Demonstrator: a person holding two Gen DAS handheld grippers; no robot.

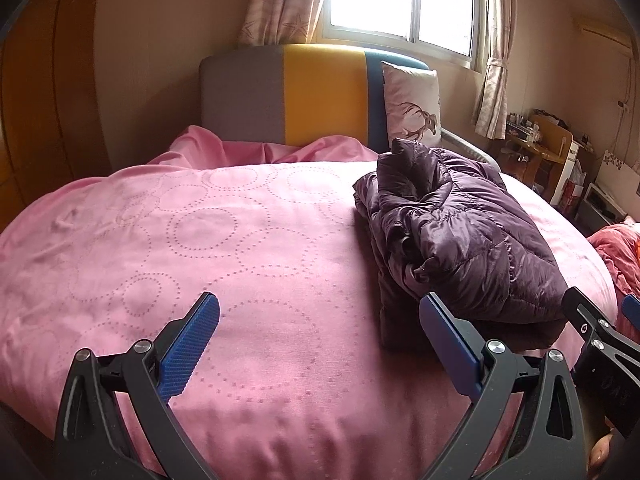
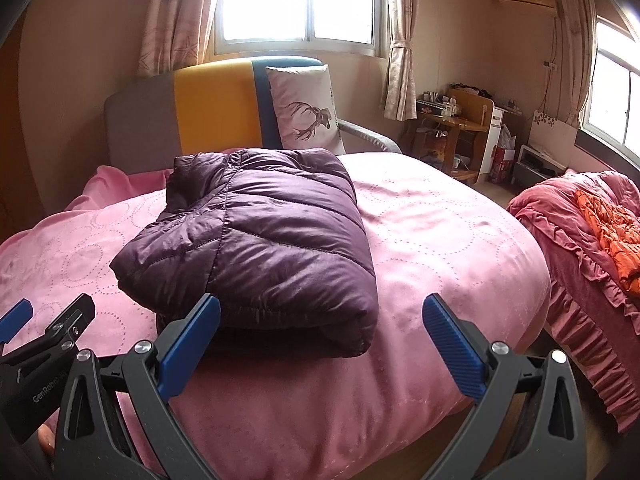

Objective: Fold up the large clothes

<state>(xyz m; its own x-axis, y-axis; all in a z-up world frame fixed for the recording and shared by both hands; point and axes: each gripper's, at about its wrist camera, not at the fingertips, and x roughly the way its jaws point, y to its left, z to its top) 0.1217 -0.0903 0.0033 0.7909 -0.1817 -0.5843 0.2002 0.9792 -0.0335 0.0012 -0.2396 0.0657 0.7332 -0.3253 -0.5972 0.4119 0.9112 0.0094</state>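
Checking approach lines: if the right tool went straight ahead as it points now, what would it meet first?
Probably the folded purple jacket on the pink bedspread. The right tool is open, and the jacket's near edge sits just ahead; depth is uncertain.

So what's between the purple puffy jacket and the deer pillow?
Only pink bedspread lies between the folded purple jacket and the deer pillow; the right wrist view shows it.
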